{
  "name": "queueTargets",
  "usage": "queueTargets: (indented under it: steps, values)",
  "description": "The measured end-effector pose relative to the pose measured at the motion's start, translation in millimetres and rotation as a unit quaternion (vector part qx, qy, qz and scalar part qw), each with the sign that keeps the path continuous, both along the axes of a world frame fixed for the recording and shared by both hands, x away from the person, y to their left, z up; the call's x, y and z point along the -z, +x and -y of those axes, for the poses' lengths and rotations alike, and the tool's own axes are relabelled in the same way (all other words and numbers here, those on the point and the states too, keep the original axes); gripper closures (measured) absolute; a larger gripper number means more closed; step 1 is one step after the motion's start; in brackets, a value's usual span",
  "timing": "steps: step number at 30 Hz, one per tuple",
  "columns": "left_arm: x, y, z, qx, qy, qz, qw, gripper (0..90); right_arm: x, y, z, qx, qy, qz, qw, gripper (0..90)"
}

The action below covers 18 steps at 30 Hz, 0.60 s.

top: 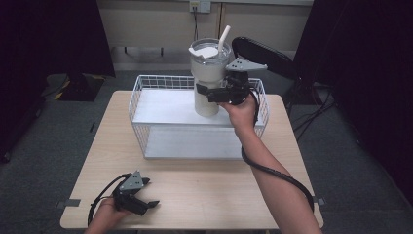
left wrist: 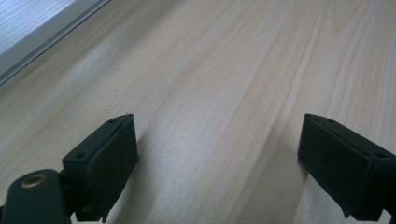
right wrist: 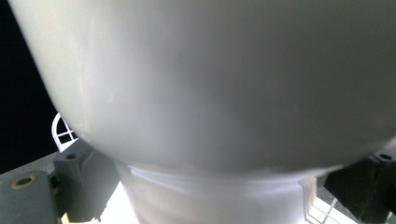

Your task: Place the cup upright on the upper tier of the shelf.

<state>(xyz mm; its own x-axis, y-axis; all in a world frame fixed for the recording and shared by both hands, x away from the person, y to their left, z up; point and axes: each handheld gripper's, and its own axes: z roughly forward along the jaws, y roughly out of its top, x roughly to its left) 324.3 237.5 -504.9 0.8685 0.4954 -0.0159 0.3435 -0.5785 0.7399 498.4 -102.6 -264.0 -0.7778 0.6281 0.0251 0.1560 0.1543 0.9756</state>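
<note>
A tall white tumbler (top: 208,73) with a clear lid and a white straw (top: 224,38) stands upright at the upper shelf of a white wire rack (top: 138,92). Whether its base touches the shelf I cannot tell. My right gripper (top: 207,92) comes in from the right and is shut on the tumbler's narrow lower part. In the right gripper view the tumbler (right wrist: 210,84) bulges out above my right gripper (right wrist: 219,196), with a black jaw on each side. My left gripper (top: 146,204) rests open on the wooden table (top: 204,190) near its front left corner, and my left gripper (left wrist: 217,163) holds nothing.
The rack has a white upper shelf (top: 160,105) and a lower shelf (top: 195,144) and takes up the far half of the table. A black chair (top: 265,52) stands behind the table. Dark curtains hang at both sides.
</note>
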Motion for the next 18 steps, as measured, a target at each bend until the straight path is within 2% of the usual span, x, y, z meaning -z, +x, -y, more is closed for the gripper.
queueTargets:
  steps: [11, 18]
  values:
    - [-0.1, 0.0, 0.0, 0.0, 0.0, 0.0, 1.0, 11.5, 0.5, -0.9, -0.2, 0.004, -0.001, -0.003, 1.0, 8.6]
    - [-0.1, 0.0, 0.0, 0.0, 0.0, 0.0, 1.0, 11.5, -1.4, -3.4, 0.0, 0.011, -0.013, -0.011, 0.9998, 8.6]
